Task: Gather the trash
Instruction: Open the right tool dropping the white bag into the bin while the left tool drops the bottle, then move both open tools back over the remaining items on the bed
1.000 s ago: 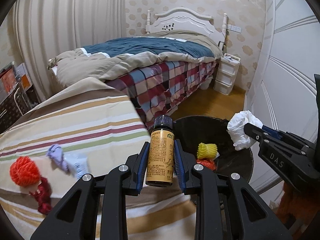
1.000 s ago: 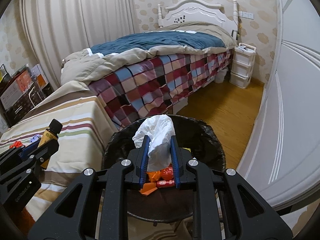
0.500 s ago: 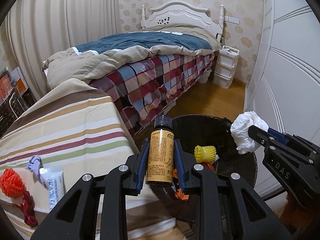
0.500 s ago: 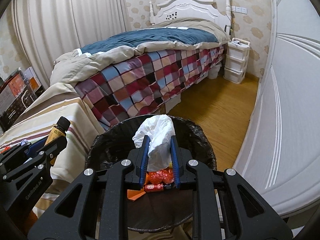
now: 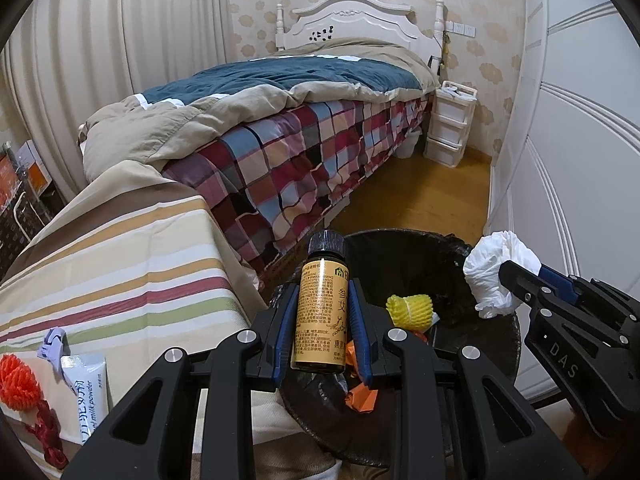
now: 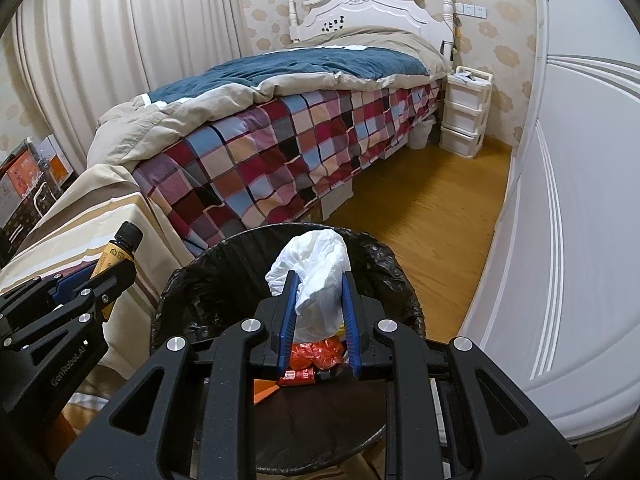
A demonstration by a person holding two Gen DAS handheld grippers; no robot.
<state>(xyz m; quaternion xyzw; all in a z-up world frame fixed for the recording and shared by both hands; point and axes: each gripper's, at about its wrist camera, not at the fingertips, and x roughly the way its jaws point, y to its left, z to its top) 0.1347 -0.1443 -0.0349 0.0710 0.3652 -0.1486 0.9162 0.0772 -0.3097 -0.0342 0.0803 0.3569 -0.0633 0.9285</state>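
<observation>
black two-finger grippers [image 5: 322,320] with blue pads [image 5: 357,320], silver screws [image 5: 245,336], white "das" lettering [image 5: 563,359]

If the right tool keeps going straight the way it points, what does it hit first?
Probably the trash already in the black-lined bin: the right tool, holding the white wad, aims down into its opening. Depth is unclear.

Both wrist views look forward and downward along their own fingers, close above the round black-lined trash bin [image 5: 404,256] [image 6: 384,256]. Each faces the bed with the plaid quilt [image 5: 304,160] [image 6: 288,148] beyond; both share these.
</observation>
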